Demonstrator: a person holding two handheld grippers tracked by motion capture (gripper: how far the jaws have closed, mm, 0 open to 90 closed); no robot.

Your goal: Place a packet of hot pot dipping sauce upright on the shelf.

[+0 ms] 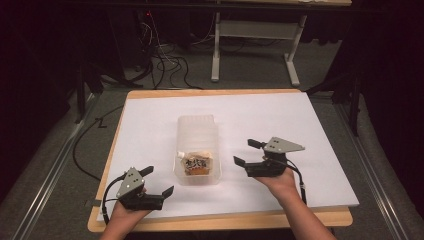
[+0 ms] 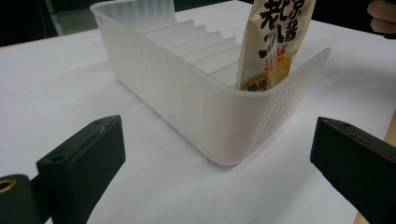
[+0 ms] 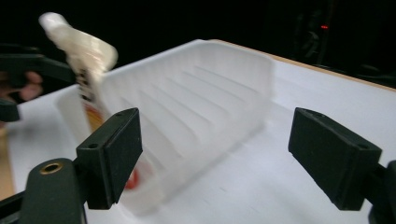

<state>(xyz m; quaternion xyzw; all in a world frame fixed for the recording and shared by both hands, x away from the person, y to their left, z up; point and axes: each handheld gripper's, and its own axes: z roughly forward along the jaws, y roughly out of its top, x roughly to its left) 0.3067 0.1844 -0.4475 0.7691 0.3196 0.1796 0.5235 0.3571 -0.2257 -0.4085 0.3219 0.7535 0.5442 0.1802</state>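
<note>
Bin (image 1: 198, 131): translucent ribbed plastic, oblong with rounded corners, centre of the high view on a white sheet (image 1: 280, 120).
Pouch (image 1: 196, 165): glossy tan packet with black print and a white spout, standing in the bin's near end.
Left gripper (image 1: 160, 181): lower left, black jaws wide apart, nothing between.
Right gripper (image 1: 248, 153): right of the bin, jaws spread, empty.

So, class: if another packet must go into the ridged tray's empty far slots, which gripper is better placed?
Probably the right gripper: it sits open beside the tray, farther up the table than the left gripper, which sits below the sauce pouch.
</note>
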